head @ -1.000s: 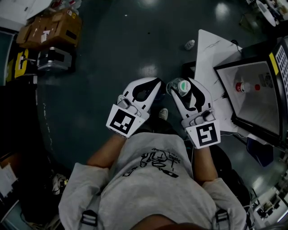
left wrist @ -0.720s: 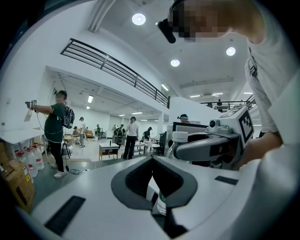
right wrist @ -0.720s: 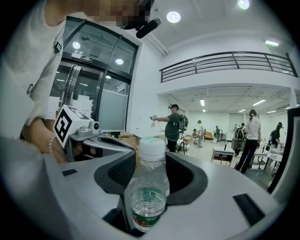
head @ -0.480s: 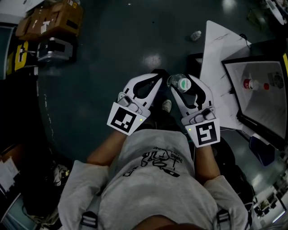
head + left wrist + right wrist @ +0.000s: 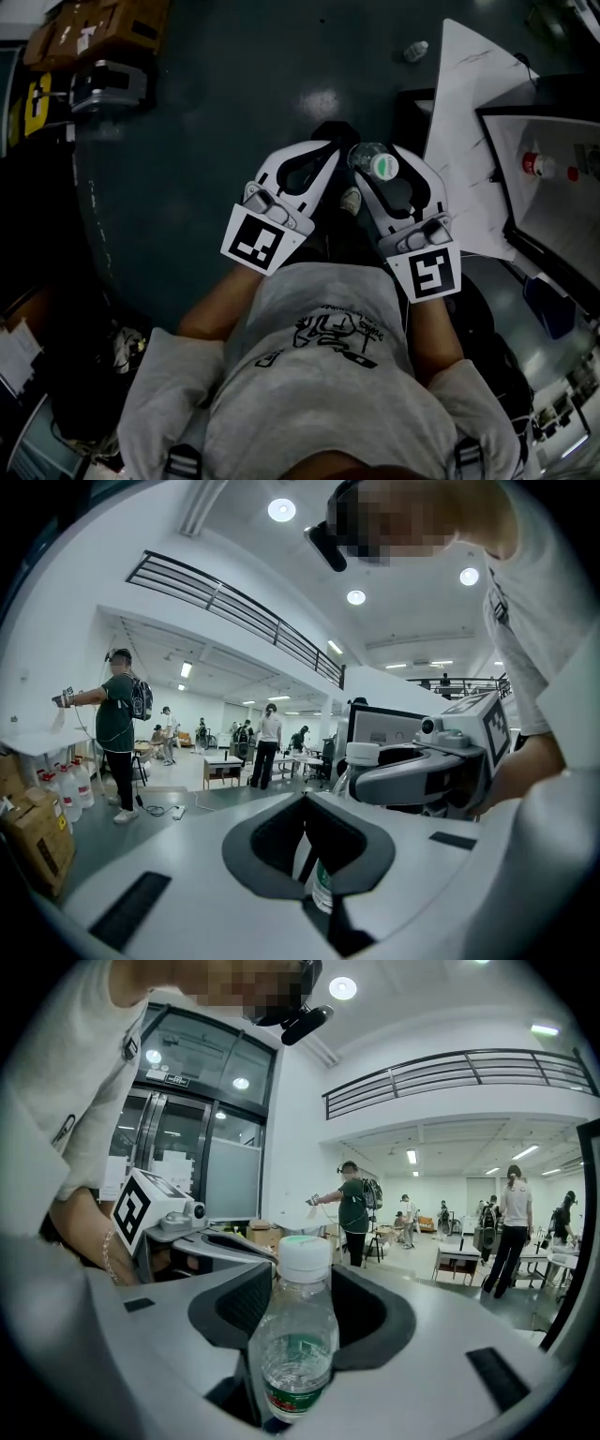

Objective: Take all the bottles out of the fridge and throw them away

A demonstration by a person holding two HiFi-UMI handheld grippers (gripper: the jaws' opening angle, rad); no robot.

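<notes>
My right gripper (image 5: 379, 171) is shut on a clear water bottle (image 5: 382, 167) with a pale green cap, held at chest height over the dark floor. In the right gripper view the bottle (image 5: 298, 1335) stands upright between the dark pads, its green label low down. My left gripper (image 5: 325, 152) hangs just to the left of it, shut, with nothing in its loop. The left gripper view looks past its jaws (image 5: 309, 855) to the right gripper (image 5: 417, 775) and the bottle's cap (image 5: 362, 754). The fridge (image 5: 562, 225) stands open at the right with a red-capped bottle (image 5: 536, 166) inside.
The fridge's white door (image 5: 469, 112) swings out beside my right gripper. A loose bottle (image 5: 417, 50) lies on the floor beyond it. Cardboard boxes (image 5: 94, 28) and a black case (image 5: 103, 89) sit at the far left. Several people (image 5: 117, 733) stand in the hall.
Both grippers have sunk together, the bottle still in the right one. In the head view the fridge and floor have slid up and to the right.
</notes>
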